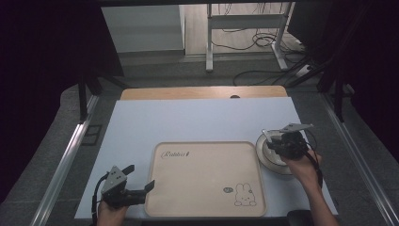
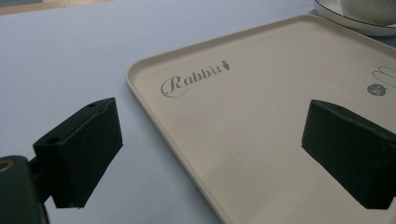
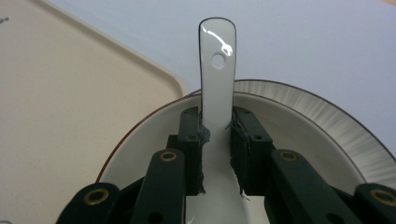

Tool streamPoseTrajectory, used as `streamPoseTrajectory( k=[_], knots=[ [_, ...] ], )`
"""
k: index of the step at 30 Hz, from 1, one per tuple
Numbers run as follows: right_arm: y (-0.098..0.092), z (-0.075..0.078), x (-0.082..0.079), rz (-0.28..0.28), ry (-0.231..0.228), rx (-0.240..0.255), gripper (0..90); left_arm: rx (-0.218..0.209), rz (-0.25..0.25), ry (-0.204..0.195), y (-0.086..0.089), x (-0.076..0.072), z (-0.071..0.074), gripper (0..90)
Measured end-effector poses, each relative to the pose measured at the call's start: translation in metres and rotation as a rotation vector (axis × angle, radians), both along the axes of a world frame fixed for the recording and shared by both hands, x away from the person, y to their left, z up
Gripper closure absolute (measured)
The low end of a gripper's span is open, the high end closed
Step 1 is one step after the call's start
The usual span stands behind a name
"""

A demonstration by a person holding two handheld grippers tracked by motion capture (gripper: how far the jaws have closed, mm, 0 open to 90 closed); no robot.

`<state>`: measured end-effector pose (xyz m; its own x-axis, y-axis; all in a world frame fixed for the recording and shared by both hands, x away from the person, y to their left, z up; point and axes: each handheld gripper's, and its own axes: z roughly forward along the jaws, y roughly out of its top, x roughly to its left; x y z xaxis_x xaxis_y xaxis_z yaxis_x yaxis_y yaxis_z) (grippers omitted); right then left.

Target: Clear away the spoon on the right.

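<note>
On the tray [image 2: 261, 116] — "Rabbit" | right gripper [image 3: 217, 144] fingers clamp spoon [image 3: 217, 70] | left gripper [image 2: 210, 154] fingers wide

The left hand [image 1: 109, 213] holds the left gripper [image 1: 139, 177] low at the near left, its jaws spread wide with nothing between them. The right hand [image 1: 303, 168] holds the right gripper [image 1: 275, 142] at the far right, pointed away, jaws closed on a spoon handle [image 3: 217, 70].
</note>
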<state>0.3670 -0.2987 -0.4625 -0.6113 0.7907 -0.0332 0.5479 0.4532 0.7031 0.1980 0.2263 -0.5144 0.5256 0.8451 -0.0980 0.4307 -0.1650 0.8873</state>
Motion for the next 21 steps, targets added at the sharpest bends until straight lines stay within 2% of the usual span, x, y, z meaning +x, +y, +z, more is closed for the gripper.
streamPoseTrajectory(
  k=[7, 21],
  knots=[
    [-0.003, 0.007, -0.004, -0.027, -0.021, 0.028, 75.3, -0.002, 0.01, -0.004, 0.001, 0.0, 0.0, 4.9],
    [0.0, 0.029, -0.011, -0.009, -0.076, 0.074, 75.4, -0.004, 0.016, -0.003, 0.002, 0.0, 0.0, 4.9]
  ],
)
